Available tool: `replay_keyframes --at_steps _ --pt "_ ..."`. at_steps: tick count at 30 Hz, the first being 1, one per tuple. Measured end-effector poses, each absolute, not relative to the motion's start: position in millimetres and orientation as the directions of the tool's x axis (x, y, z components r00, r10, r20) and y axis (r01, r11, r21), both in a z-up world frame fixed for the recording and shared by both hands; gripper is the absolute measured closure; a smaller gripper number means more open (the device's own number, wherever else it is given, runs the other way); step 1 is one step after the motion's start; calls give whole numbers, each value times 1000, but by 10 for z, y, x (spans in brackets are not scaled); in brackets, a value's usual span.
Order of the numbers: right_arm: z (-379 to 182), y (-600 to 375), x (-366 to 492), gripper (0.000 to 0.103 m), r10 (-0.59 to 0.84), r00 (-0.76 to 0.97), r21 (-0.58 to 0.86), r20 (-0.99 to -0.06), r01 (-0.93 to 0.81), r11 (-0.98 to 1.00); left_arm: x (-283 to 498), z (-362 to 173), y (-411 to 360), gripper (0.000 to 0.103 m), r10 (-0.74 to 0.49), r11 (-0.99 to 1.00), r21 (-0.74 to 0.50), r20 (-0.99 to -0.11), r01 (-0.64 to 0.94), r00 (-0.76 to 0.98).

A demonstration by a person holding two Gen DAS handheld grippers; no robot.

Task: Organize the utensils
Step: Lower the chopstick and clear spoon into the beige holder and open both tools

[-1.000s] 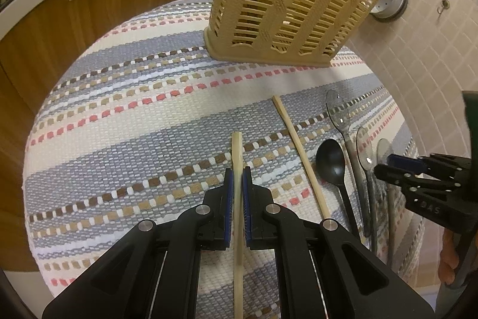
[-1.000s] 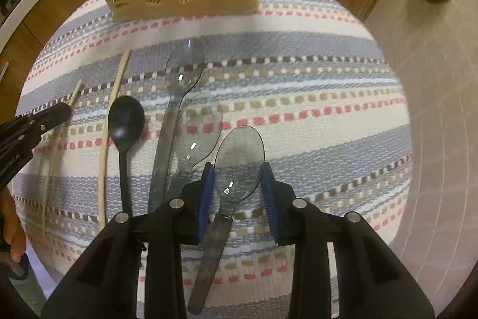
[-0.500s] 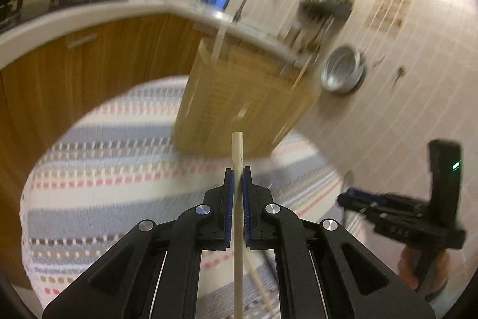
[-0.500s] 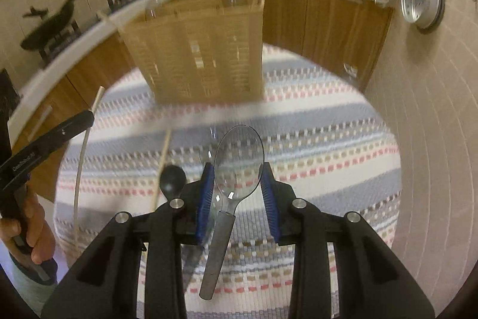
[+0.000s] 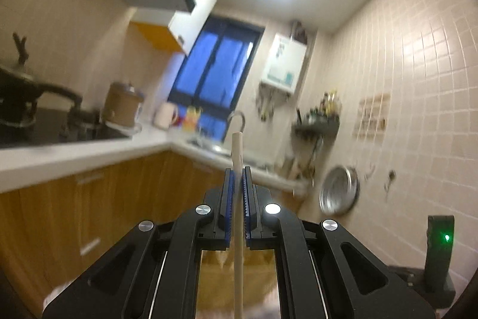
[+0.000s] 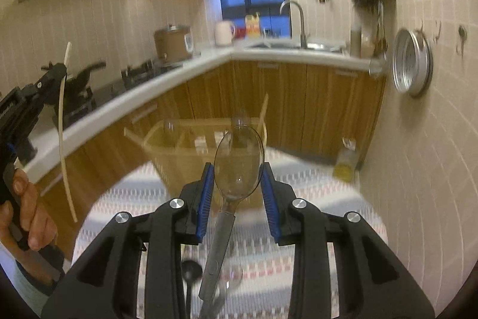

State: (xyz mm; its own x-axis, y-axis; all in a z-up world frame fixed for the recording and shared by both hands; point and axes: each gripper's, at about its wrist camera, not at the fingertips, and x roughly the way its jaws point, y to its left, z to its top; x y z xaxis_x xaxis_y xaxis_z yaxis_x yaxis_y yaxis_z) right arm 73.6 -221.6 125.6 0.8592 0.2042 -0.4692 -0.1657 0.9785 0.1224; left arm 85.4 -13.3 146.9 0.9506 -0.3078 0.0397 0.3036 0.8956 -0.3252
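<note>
Above the striped woven mat (image 6: 322, 232), both grippers hold clamped utensils, the left gripper (image 5: 238, 184) a pale wooden chopstick (image 5: 238, 229) and the right gripper (image 6: 237, 184) a clear plastic spoon (image 6: 239, 166), so each should descend vertically into the beige slotted basket (image 6: 179, 160).

Open air above striped rug (image 6: 313, 178); basket (image 6: 191, 157) ahead, cabinets (image 6: 298, 103) behind.

Pale matt wooden chopstick (image 5: 238, 157); clear glossy plastic spoon (image 6: 239, 163) with grey handle; beige slotted plastic basket (image 6: 179, 157); striped woven cloth mat (image 6: 313, 229), rough; small black plastic spoon (image 6: 191, 271); black matt plastic grippers, ribbed blue pads (image 6: 206, 199).
</note>
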Motion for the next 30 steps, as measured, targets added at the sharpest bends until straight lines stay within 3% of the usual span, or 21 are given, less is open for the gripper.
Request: replay_keyframes --at_steps 5,14,30 --pt "1429 -2232 1094 74 199 891 114 -409 -167 979 1191 1590 -266 99 -256 898 -338 117 281 960" --pt "1661 -2333 1704 74 158 949 138 -273 -124 983 1642 1495 -311 99 -92 906 -393 171 154 981" --pt "1222 -2227 2063 74 55 973 62 -224 -42 997 1796 1091 -506 99 113 945 -326 226 -34 968"
